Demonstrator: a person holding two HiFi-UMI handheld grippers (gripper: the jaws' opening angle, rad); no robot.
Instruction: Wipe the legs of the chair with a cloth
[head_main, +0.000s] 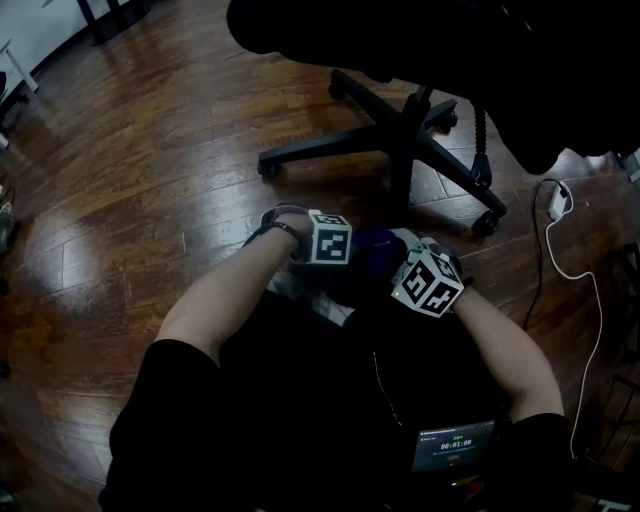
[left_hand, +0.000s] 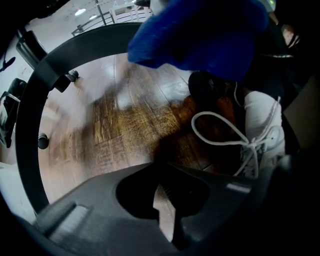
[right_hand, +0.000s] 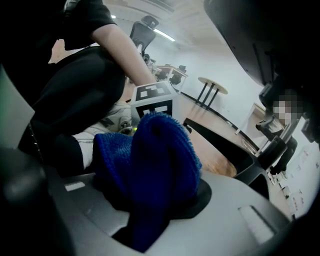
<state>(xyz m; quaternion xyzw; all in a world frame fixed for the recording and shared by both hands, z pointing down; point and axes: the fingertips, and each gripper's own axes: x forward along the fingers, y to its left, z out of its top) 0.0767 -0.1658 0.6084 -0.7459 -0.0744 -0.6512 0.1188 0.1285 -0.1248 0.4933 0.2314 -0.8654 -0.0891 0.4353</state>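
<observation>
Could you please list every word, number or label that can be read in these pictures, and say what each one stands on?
"00:01:00": green digits, as far as they can be made out, on the small screen at the person's front.
Other lines on that screen: too small to read.
Marker cubes: black-and-white patterns only, no words.

In the right gripper view the cloth (right_hand: 155, 160) hides the jaws' tips.
</observation>
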